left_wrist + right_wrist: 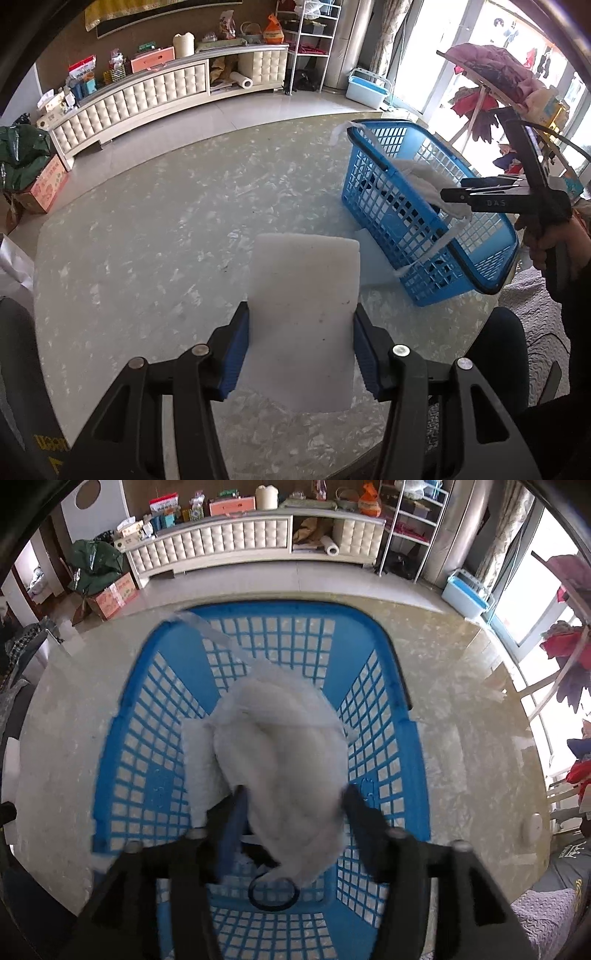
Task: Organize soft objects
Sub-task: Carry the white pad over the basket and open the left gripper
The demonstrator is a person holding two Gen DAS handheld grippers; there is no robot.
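A tufted cream cabinet stands beyond the marble table.

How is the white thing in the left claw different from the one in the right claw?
The pad is a flat, stiff rectangle; the cloth is a fluffy, crumpled bundle trailing straps. The pad is above the table; the cloth is above the basket. Both are white, each gripped between two fingers.

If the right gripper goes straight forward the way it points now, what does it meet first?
Probably the floor of the blue basket. The right gripper, holding a white fluffy cloth, points down into it. That cloth would touch first; a dark ring lies nearby. Depth is unclear.
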